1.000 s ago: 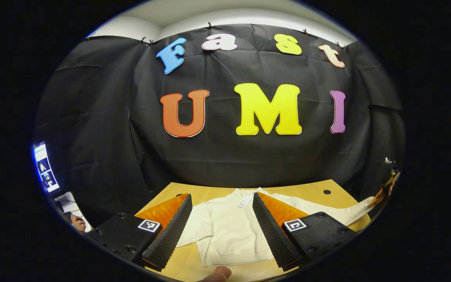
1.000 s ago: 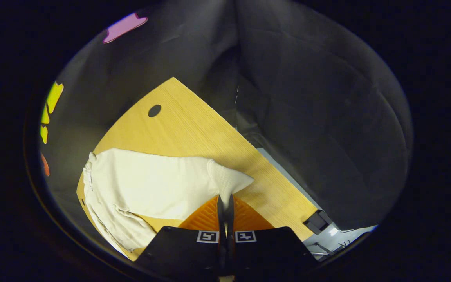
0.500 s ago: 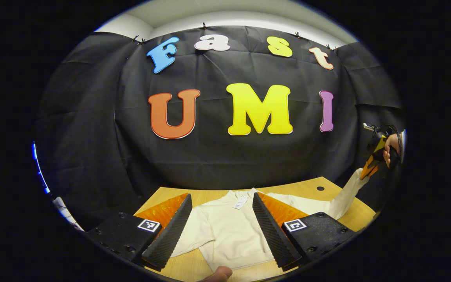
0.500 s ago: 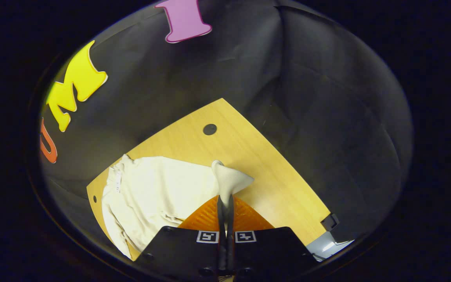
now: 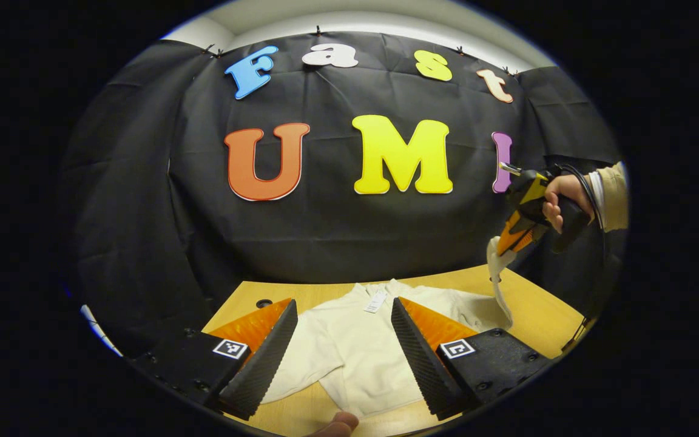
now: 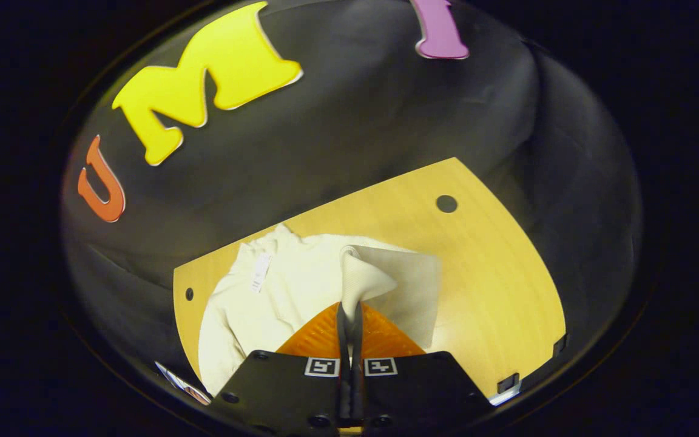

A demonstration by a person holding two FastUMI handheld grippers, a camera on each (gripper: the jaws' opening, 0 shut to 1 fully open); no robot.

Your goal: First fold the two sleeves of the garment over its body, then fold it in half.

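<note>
Right gripper view: right tongs (image 6: 349, 315) clamped on sleeve (image 6: 364, 279), cuff edge hidden between them; left tongs (image 5: 343, 346) apart.

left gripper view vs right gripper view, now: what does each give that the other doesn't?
Left gripper view: the left tool open above the garment's body, and a hand carrying the right tool from outside, the sleeve hanging off it. Right gripper view: a close look at that tool's two fingers shut on the sleeve's cuff. Both: the cream garment on the wooden table, its neck tag, the raised sleeve.
</note>
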